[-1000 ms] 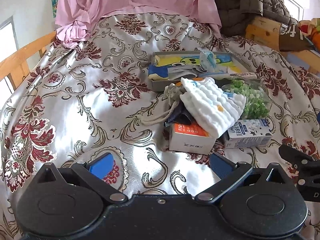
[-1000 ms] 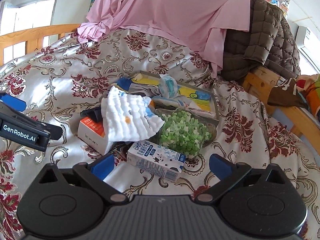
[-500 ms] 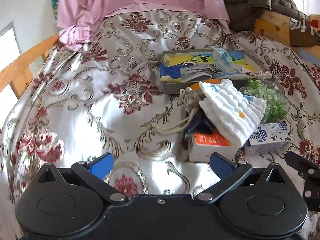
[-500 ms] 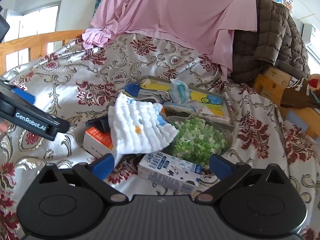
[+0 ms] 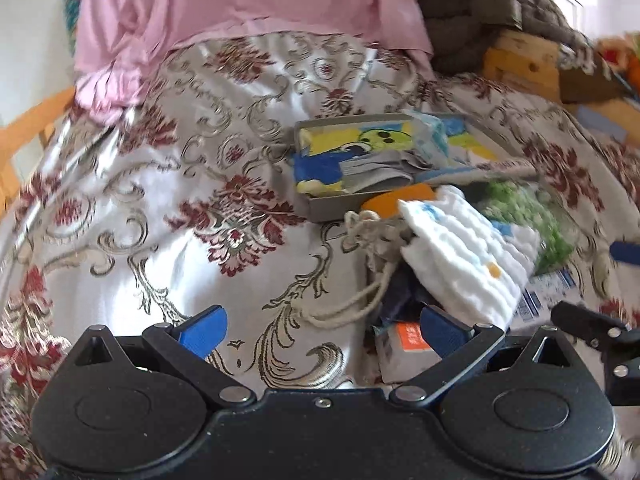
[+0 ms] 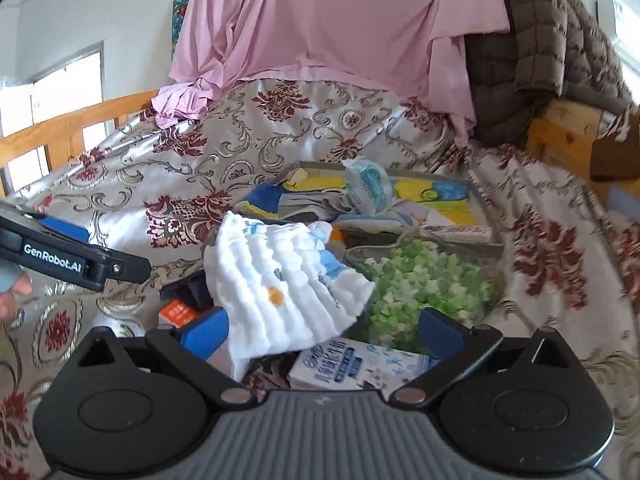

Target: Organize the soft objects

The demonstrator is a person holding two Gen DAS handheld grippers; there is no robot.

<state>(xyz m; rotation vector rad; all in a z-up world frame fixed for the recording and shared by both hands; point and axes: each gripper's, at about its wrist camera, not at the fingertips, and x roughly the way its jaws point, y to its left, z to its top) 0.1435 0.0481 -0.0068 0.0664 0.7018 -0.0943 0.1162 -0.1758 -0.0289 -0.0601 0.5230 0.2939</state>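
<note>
A white ribbed cloth (image 5: 464,256) with blue and orange spots lies on a pile on the bed; it also shows in the right wrist view (image 6: 280,284). Under it are a beige drawstring pouch (image 5: 372,236), a dark cloth (image 5: 400,300) and an orange-and-white box (image 5: 404,344). A grey tray (image 5: 320,208) behind holds folded colourful cloths and a tissue pack (image 6: 366,190). My left gripper (image 5: 322,330) is open, just left of the pile. My right gripper (image 6: 322,332) is open, close in front of the white cloth.
A clear bowl of green bits (image 6: 424,280) and a blue-and-white carton (image 6: 352,368) sit right of the pile. A pink sheet (image 6: 332,28) and brown quilt (image 6: 548,52) hang at the back. Wooden bed rails (image 6: 72,120) are on the left.
Both grippers have moved forward toward the pile, which now looms larger. The right gripper's fingers now reach the near edge of the white cloth. Both stay open.
</note>
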